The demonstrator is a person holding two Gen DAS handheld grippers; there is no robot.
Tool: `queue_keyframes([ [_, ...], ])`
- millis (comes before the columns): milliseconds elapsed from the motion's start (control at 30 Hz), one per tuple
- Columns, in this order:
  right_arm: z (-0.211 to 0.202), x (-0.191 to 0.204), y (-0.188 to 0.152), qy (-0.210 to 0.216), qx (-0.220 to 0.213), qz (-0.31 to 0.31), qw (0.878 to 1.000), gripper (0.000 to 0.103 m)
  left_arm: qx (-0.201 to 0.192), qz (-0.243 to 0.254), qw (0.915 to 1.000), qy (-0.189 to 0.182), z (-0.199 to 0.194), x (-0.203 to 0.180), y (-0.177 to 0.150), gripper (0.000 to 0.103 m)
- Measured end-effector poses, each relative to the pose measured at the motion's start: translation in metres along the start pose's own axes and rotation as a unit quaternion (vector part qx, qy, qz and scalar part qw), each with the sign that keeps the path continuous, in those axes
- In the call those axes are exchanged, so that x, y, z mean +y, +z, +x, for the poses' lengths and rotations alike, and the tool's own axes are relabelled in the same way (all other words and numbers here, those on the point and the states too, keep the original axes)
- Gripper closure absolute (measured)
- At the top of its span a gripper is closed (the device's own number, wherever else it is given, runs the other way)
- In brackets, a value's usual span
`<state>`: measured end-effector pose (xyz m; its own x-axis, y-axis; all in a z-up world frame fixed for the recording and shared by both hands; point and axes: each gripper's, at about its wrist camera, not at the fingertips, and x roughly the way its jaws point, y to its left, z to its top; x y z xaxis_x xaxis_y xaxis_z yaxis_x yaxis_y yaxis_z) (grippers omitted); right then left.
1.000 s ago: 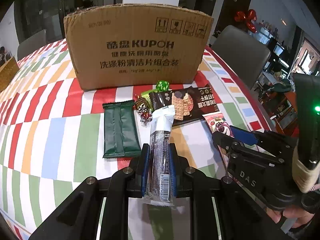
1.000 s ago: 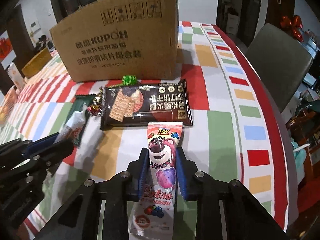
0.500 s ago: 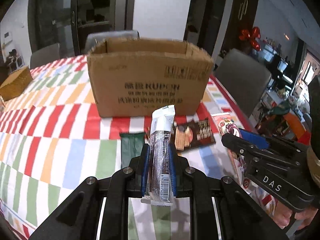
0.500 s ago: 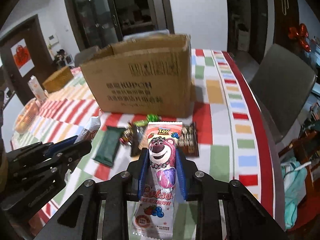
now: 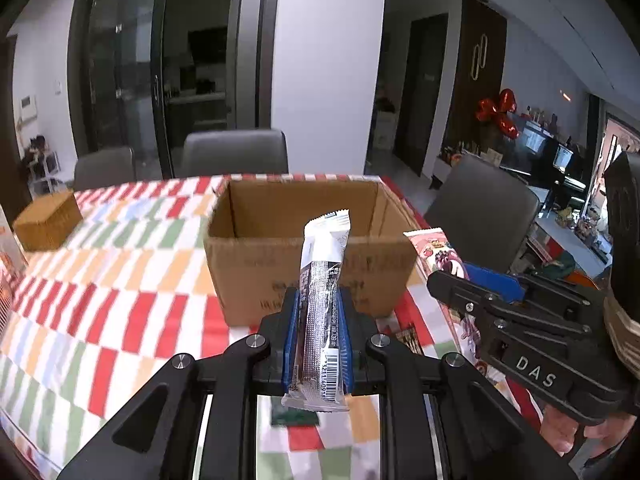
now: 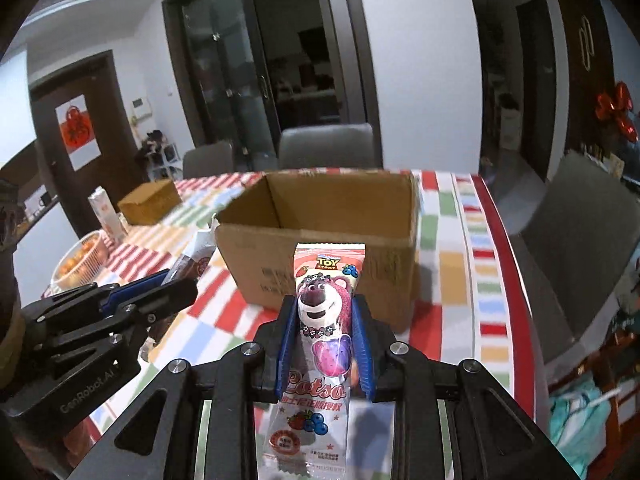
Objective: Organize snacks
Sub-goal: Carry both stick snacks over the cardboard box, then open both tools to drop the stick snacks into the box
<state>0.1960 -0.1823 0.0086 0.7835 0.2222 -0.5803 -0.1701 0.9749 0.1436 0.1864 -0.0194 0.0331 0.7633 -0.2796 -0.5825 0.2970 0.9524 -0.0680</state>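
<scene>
Over on your left there's a small brown woven-looking box (image 5: 48, 220) sitting on the glossy tablecloth (image 5: 120, 304), which is all red, green, orange and pale blue blocks. Your left gripper (image 5: 318, 312) has its 2 blue pads clamped tight on a slim snack bar (image 5: 322, 300), a crinkly foil wrapper, white at the crimped top and dark with silver lower down, barcode at the bottom end. It stands up out of the jaws, in front of the near wall of the cardboard box (image 5: 256, 260). That box is plain corrugated brown, top flaps open, faint black print on the front. Below the gripper a dark green packet (image 5: 294, 416) lies flat on the cloth.

On the right, your right gripper (image 6: 324, 320) is closed just as firmly on a pink bear snack pouch (image 6: 326, 312), shiny plastic with a cartoon bear and berries, zigzag-cut top edge. It's held clear of the table, also just short of the box (image 6: 320, 208). Grey chairs (image 6: 580, 248) stand around the table.
</scene>
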Motion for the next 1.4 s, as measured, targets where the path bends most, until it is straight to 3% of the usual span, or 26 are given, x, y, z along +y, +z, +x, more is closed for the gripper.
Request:
queue_keyframes([
  [233,0.007,0.002,0.043,0.004,-0.017,-0.011,1.0,0.075,-0.012,0.005,0.9999,0.007,0.008,0.013,0.037,0.084],
  [700,0.057,-0.005,0.101,0.006,-0.006,-0.028,1.0,0.075,0.025,0.005,0.9997,0.007,0.068,0.037,0.092,0.084],
  [933,0.082,-0.01,0.121,-0.007,-0.002,-0.033,0.999,0.075,0.048,-0.001,0.9988,0.009,0.098,0.046,0.1,0.084],
  [1233,0.115,-0.012,0.121,-0.007,0.02,-0.033,0.999,0.074,0.062,0.0,0.9979,0.017,0.131,0.051,0.103,0.08],
  [1333,0.121,-0.015,0.117,-0.026,0.016,-0.028,0.999,0.051,0.055,0.0,0.9979,0.032,0.131,0.053,0.101,0.059],
  [1400,0.118,-0.016,0.112,-0.042,0.005,-0.031,0.999,0.049,0.049,0.001,0.9978,0.044,0.128,0.055,0.097,0.059],
])
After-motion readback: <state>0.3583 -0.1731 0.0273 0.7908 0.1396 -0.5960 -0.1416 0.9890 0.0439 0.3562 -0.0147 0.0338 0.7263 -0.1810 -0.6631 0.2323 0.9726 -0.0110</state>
